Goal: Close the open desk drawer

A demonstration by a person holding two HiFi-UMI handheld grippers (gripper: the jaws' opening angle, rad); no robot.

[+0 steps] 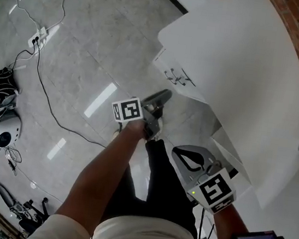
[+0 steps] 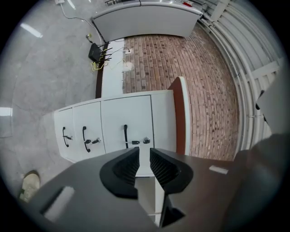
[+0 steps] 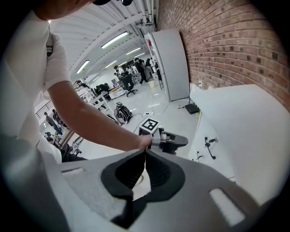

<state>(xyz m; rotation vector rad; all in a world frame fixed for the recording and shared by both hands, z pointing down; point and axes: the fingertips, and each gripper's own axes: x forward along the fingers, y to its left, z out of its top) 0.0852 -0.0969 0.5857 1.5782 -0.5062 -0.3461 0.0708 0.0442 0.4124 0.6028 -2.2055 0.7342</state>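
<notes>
The drawers [image 2: 131,113], seemingly flush, lie straight ahead of the nearer left gripper [image 2: 144,156], barely open and empty; the right gripper [image 3: 145,154] is closed, empty.

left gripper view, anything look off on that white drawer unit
The widest white drawer front, with its black handle, seems to sit proud of the two narrower fronts beside it, so it looks partly open.

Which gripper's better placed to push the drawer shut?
Left, probably. The left gripper is stretched out facing the drawer fronts, with its jaws slightly apart and empty. The right gripper sits further back, behind the left one, jaws shut.
</notes>
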